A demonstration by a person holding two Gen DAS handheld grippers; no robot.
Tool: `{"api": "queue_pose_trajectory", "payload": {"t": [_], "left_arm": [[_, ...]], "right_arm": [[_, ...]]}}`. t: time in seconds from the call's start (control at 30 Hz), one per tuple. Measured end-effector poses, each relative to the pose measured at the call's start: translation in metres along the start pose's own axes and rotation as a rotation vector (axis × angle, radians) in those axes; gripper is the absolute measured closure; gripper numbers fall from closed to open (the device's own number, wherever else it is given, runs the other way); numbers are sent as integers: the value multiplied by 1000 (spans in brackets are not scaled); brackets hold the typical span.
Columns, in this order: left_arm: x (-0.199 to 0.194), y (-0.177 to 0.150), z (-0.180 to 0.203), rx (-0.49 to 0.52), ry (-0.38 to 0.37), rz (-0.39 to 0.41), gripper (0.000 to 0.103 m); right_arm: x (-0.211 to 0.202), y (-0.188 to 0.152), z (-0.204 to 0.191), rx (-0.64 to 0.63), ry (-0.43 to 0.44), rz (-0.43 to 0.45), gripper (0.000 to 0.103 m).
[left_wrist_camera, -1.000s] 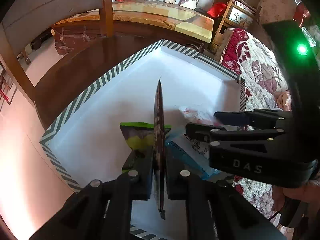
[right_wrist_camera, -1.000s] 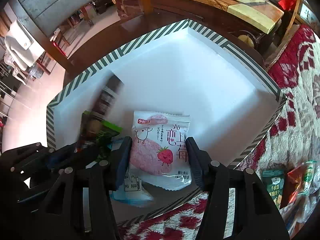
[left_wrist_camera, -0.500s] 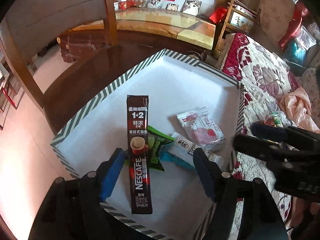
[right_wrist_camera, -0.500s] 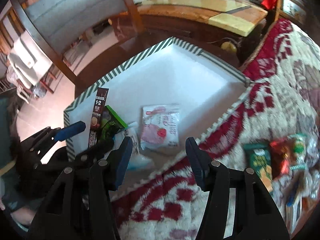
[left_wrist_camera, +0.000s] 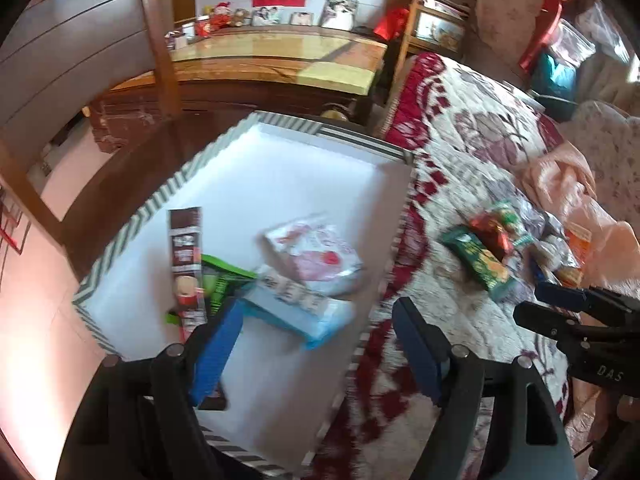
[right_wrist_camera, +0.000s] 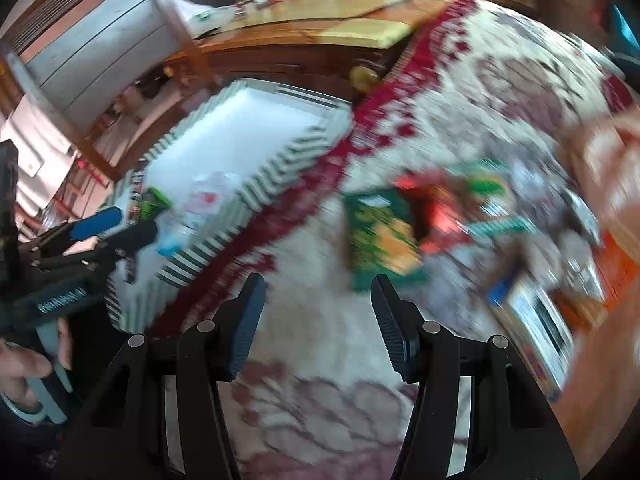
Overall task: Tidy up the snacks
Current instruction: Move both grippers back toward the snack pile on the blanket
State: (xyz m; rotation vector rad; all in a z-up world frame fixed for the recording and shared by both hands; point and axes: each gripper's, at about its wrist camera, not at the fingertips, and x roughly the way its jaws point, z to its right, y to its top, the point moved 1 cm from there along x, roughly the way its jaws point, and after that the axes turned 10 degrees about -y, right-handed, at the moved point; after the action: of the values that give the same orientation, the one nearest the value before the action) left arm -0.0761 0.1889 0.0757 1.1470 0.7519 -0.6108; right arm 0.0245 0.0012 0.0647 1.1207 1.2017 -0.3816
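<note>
Left wrist view: left gripper [left_wrist_camera: 318, 342] spread wide, nothing between its blue-padded fingers [left_wrist_camera: 218, 350], hanging over the near end of a white rectangular box with a green-striped rim [left_wrist_camera: 132, 232]. Inside the box, four packets clustered toward the near corner: a long dark-brown coffee stick sachet [left_wrist_camera: 186, 264] lying lengthwise, a bright green snack packet [left_wrist_camera: 220, 282] just beside and partly under it, a light-blue wrapped packet [left_wrist_camera: 298, 306] touching the green one, and a white-and-pink strawberry cookie pouch [left_wrist_camera: 316, 254] overlapping the blue one. Box resting against a red-and-cream floral quilt [left_wrist_camera: 472, 168]. On the quilt, well apart from the box, a dark-green packet with orange print [left_wrist_camera: 480, 262] beside a red-and-green wrapper [left_wrist_camera: 498, 226]. Right gripper [left_wrist_camera: 560, 310] at the right edge, near those loose packets.

Right wrist view, heavily blurred: right gripper [right_wrist_camera: 318, 322] spread open and empty above the floral quilt [right_wrist_camera: 320, 360], with the dark-green packet [right_wrist_camera: 380, 236] just beyond its fingertips. Striped-rim box [right_wrist_camera: 280, 168] up left, left gripper [right_wrist_camera: 112, 226] over its near corner.
</note>
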Motion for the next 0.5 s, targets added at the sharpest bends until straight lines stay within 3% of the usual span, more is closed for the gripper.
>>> {"api": "queue_pose_trajectory", "payload": {"t": [0.27,0.5], "left_arm": [[15,-1,44,65,-56,-53,24],[43,8,80,90,-97,-110,23]], "right_arm": [[0,-38,69,136,-49,-36,48],[1,-53,91,186,-43,-49,48]]}}
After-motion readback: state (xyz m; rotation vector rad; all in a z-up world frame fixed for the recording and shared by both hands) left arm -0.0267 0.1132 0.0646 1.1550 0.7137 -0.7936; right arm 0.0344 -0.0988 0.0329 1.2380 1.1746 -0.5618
